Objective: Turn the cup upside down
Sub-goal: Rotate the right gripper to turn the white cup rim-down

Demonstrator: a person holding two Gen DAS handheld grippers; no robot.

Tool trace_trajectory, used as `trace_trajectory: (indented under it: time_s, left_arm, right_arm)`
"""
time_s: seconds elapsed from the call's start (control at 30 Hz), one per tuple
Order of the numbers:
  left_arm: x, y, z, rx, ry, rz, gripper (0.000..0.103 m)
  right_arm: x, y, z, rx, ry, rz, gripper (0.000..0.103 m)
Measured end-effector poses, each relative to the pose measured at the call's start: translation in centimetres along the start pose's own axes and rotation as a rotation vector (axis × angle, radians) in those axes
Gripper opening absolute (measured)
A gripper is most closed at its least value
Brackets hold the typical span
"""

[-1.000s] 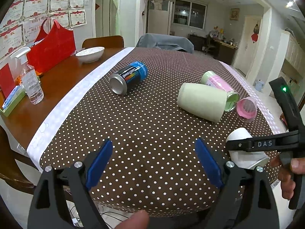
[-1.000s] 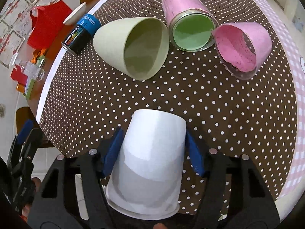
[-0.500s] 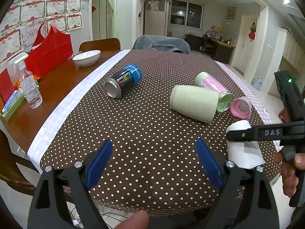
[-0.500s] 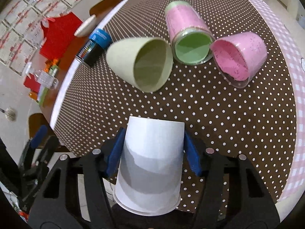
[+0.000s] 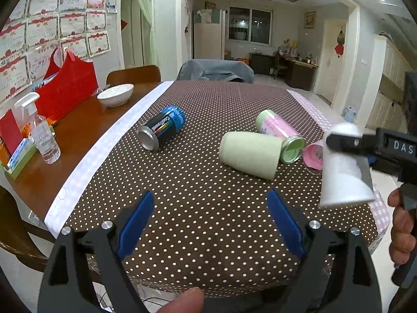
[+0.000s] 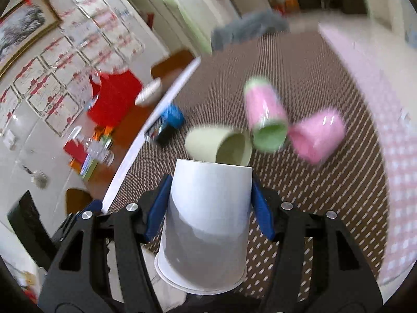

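Note:
My right gripper (image 6: 208,206) is shut on a white paper cup (image 6: 206,224), its blue pads on both sides of the cup's body. In the left wrist view the white cup (image 5: 344,172) hangs above the table's right front corner, rim down and base up, held by the right gripper (image 5: 338,140). My left gripper (image 5: 208,224) is open and empty above the front edge of the dotted brown tablecloth (image 5: 182,198). The right wrist view is blurred by motion.
A pale green cup (image 5: 247,154), a pink-and-green jar (image 5: 281,135), a pink cup (image 5: 312,156) and a blue-black can (image 5: 163,129) lie on their sides mid-table. A white bowl (image 5: 116,95), spray bottle (image 5: 43,135) and red bag (image 5: 67,86) are at the left.
My right gripper has lifted the white cup off the table and tilted it up, so its rim now faces down. The left gripper has stayed open in place.

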State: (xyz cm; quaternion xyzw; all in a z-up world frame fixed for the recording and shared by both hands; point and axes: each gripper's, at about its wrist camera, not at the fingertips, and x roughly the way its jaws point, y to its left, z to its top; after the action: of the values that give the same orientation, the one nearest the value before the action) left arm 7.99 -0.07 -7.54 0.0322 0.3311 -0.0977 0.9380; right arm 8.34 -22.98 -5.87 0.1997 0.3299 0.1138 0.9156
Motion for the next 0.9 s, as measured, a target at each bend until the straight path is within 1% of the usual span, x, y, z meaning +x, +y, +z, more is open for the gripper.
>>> trace_trajectory:
  time_s: [0.13,0.2,0.3,0.33,0.37,0.47,0.63,0.9]
  left_arm:
    - [-0.5,-0.7,0.1,0.012,-0.007,-0.001,0.087]
    - [-0.5,-1.0,0.1,0.015,-0.007,0.000,0.087]
    - [-0.6,-1.3,0.1,0.017,-0.006,0.001,0.087]
    - [-0.6,-1.4,0.0,0.017,-0.005,0.001,0.087]
    - [-0.6,-1.5,0.0,0.016,-0.005,-0.001,0.087]
    - [-0.6,-1.5,-0.1,0.015,-0.005,-0.005,0.087]
    - [-0.2,-1.3,-0.3,0.007,0.001,-0.007,0.087]
    - [0.5,-0.7,-0.9,-0.014,0.011,-0.017,0.087]
  right_arm:
    - [-1.4,0.8,-0.9,-0.085,-0.154,-0.049,0.059]
    - [-1.7,1.4,-1.6,-0.145,-0.234,-0.089,0.059]
    - [-1.6,1.8,-2.3,-0.210,-0.314,-0.147,0.059]
    - [-1.4,1.9,-2.7,-0.244,-0.345,-0.182,0.059]
    - [-1.0,2.0,-3.0,-0.262,-0.358,-0.201,0.059]
    - [0.3,1.8,-3.8,-0.293,-0.373,-0.248,0.059]
    - [2.3,1.4,-4.8,-0.319,-0.363,-0.308,0.059]
    - [4.1,1.2,-5.6,-0.341,-0.346,-0.351,0.059]
